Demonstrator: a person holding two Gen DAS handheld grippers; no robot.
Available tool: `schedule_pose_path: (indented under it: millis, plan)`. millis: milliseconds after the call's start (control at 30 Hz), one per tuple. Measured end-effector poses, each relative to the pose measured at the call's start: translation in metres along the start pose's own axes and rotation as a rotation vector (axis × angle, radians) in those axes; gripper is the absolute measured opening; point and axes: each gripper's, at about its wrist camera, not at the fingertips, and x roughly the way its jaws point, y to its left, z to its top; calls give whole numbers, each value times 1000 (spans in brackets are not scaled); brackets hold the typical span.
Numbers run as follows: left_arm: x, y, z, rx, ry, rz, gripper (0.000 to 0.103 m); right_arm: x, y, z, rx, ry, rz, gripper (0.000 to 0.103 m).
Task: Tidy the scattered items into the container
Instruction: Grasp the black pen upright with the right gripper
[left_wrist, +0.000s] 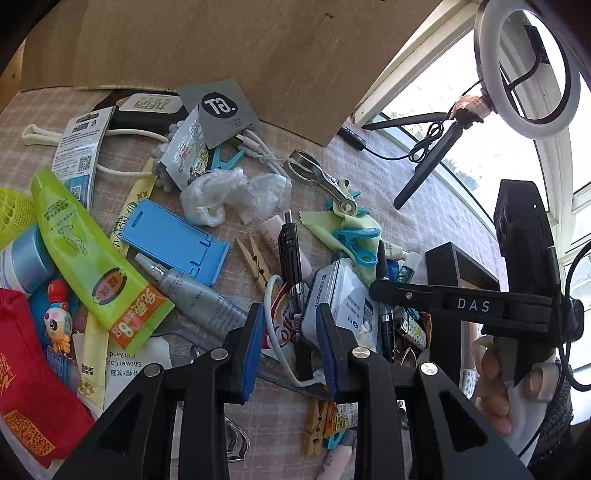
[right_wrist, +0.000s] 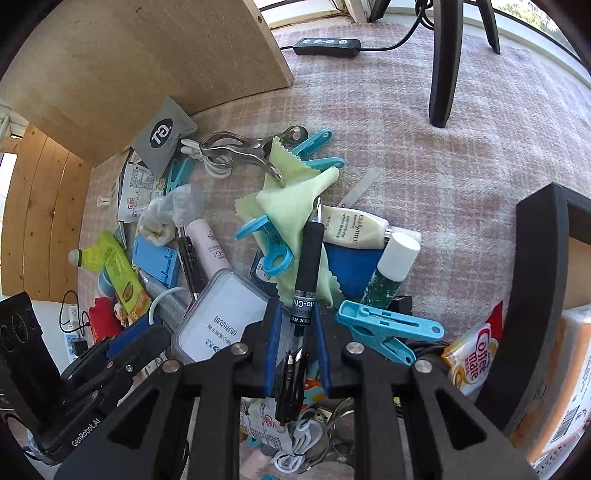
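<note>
Clutter (right_wrist: 207, 236) round pen (right_wrist: 301, 291) (cloth (right_wrist: 299, 199) under)

You saw a pink checked cloth (right_wrist: 424, 155), a pale green wipe (right_wrist: 295, 206), a blue peg (right_wrist: 388, 332) and a black pen (right_wrist: 304, 280).

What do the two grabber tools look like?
Both tools are black, with triangle cut-outs, round silver bolts and blue ridged pads on the fingers. The right tool, seen from the left one, says "DAS" in white, has a tiny green light and a black cable. The left tool says "GenRobot.AI".
</note>
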Motion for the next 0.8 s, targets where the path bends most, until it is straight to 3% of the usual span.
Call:
schedule_pose_path:
  millis: [67,167,400,467,533,600,800]
  plan:
    - [1,2,-1,-6,3,-7,24,0,0,0,6,1,15,13]
    - [-3,4,-3,-28,-5,-26,5,0,-1,0,19,1,44,12]
    - [-25,3,-4,-33,-52,-54,0,-15,2,-9,4,-19,107,11]
    - [-30,3,-4,-30,-72,-27,0,-20,2,-10,-6,-29,110,11]
    - [-29,7,-1,-51,-75,2,5,-25,-3,-11,-6,-33,107,11]
    - [-24,15,1,-95,-52,-22,40,-27,-4,-11,-5,-32,112,11]
    - [-5,7,0,-59,-23,39,44,-26,-1,-14,-17,-21,97,11]
